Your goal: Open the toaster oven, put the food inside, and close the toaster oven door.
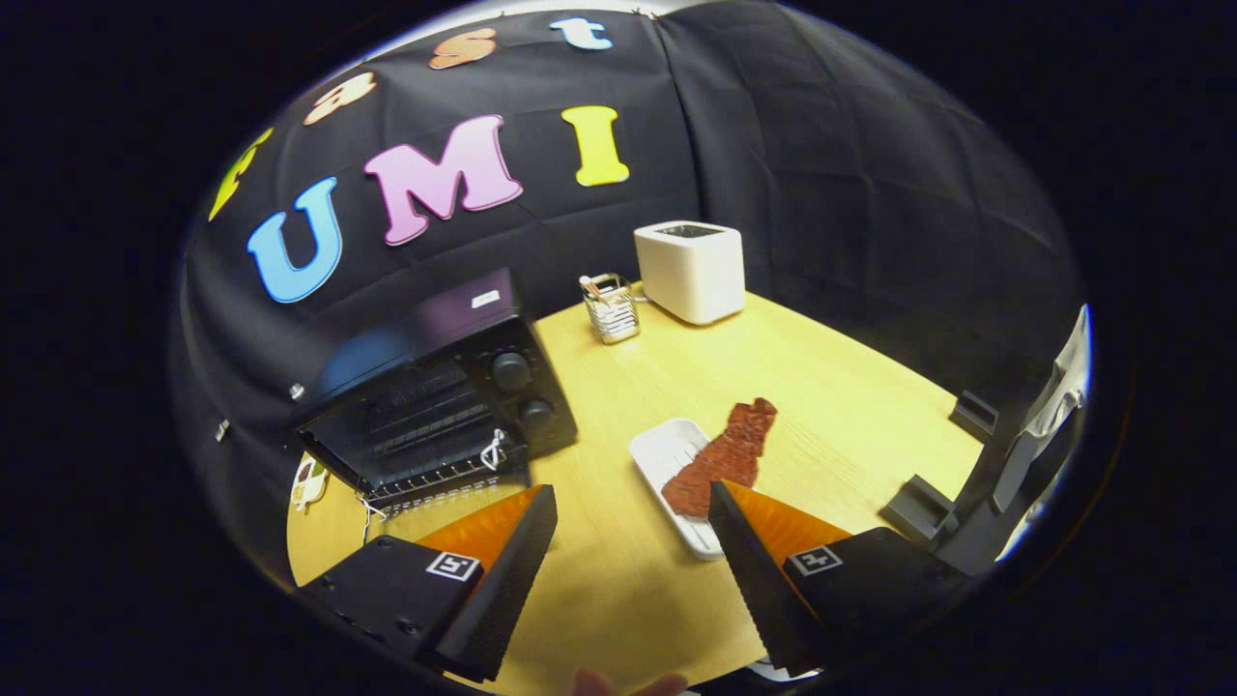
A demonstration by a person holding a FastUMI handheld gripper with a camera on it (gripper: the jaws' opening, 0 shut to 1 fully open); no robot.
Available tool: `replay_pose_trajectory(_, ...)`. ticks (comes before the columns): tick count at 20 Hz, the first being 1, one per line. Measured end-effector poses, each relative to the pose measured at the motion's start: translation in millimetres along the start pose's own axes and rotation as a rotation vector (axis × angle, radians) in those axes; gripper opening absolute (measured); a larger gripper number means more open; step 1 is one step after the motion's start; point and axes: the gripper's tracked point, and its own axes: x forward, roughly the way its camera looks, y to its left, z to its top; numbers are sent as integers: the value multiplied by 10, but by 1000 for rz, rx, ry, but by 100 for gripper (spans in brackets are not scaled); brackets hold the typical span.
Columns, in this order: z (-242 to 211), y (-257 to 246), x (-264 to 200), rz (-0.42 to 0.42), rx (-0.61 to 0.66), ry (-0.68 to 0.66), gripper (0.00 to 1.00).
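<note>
The gripper (633,507) hangs over a wooden table (850,387) with its fingers spread wide and nothing between them but bare tabletop. Just ahead of the right finger lies a white tray (662,454), and on it rests a reddish strip of food (725,454), its far end hanging out over the tray's far rim. The right fingertip sits at the near end of the food; whether it touches cannot be told.

To the left, beyond the left finger, stands a black toaster oven (435,406) with two round knobs (510,370) on its right side. Its glass door looks to be swung down and open, with the wire rack (425,478) showing and a white cord tied at the door's handle.

At the far side of the table stands a white toaster (691,271), and just left of it a small wire holder (609,307). A grey stand (923,507) sits at the near right edge of the table.
</note>
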Motion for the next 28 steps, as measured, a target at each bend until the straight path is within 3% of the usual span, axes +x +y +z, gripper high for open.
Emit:
replay_pose_trajectory(5,179,-488,95,75,66,222,99)
replay_pose_trajectory(7,304,-535,220,141,79,274,99)
replay_pose_trajectory(13,114,-590,574,304,55,560,98)
replay_pose_trajectory(22,32,-863,994,381,-50,746,94)
replay_pose_trajectory(24,-6,-814,1068,409,-74,780,86)
replay_pose_trajectory(28,-113,-753,1087,431,-107,850,56)
